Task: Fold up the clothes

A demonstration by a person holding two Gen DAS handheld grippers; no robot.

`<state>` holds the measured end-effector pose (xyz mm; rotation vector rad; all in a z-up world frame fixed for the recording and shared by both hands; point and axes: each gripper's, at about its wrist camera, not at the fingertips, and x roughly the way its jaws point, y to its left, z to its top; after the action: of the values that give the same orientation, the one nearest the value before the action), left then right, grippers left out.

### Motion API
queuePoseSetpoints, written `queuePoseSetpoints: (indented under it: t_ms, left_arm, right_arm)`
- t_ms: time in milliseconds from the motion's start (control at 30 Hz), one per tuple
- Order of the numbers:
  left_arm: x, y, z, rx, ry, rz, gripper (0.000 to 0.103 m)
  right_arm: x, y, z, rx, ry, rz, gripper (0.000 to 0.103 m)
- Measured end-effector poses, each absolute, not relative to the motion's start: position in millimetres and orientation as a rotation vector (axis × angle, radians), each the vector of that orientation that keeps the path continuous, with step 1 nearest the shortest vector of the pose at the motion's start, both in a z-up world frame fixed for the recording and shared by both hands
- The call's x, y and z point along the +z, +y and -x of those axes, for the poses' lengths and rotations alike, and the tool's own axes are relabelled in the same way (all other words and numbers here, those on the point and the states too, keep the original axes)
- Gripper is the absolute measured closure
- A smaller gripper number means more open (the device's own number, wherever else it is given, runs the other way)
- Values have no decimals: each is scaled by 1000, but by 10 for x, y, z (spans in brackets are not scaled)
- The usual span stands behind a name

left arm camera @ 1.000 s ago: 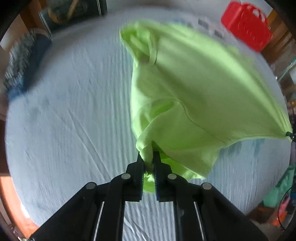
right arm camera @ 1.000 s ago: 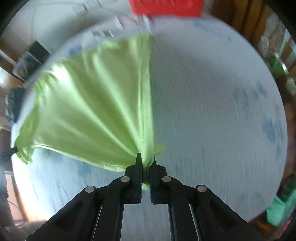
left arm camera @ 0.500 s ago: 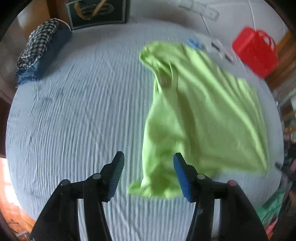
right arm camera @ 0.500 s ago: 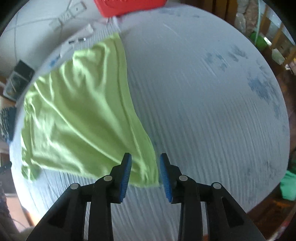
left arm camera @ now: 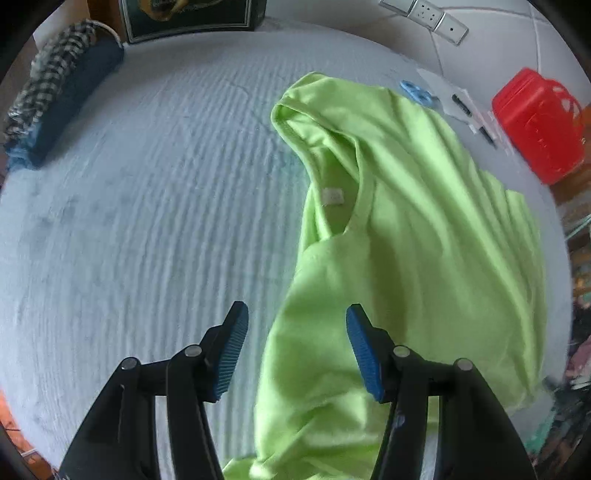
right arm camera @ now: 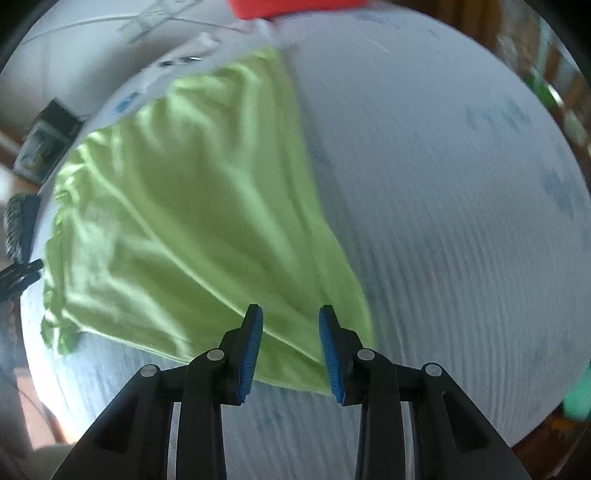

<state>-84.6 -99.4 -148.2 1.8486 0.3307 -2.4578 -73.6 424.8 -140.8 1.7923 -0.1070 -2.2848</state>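
Note:
A lime-green T-shirt lies spread and rumpled on the pale blue bed sheet, its collar and white label facing up. My left gripper hovers open above the shirt's near sleeve end, pads clear of the cloth. In the right wrist view the same T-shirt fans out to the left. My right gripper stands open over its near hem corner, with cloth below the pads and none pinched. The left gripper's tip shows at the far left edge.
A red plastic basket sits at the bed's far right, with small blue and white items near it. A folded dark and checked pile lies at the far left. A framed picture leans at the head; wall sockets are above.
Both grippers let go of the green shirt and opened. The shirt dropped from hanging taut between them to lying on the bed. Both grippers sank a little toward it.

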Motion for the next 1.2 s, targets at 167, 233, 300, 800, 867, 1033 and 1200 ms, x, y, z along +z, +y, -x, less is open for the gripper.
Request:
queuePoseSetpoints:
  t_ms: [167,233,300,800,867,1033,1200]
  left_arm:
    - [-1534,-1150,523,-2335,363,-1893,48]
    - [-1574,-1192,406,-2316,425,-1908,48]
    - [-1607,-1211,362,-2316,489,-1903,48]
    - [-1320,-447,843,-2602,391,-1831,102]
    - [-1045,-62,793,-2762,325,-1856,102]
    - [-722,299,688,-2857,148,-1926,95]
    - [-694,-221,513,-2747,179,-1913,39]
  right_arm:
    - [-1070,3391,1185,-2174,49,-1635,64]
    - [-1062,2949,1372,-2122,120,-1608,58]
    - [-1092,2554,1520,-2075,178,-1596,50]
    - [-1423,3207,1375,-2073,102,-1769,45]
    - [-1464,3518,1303,-2107,42,-1795,45]
    - [-1583,4074,1140,-2161,-101,-1853,45]
    - [-1578,4290,983,-2183,-165,-1842,44]
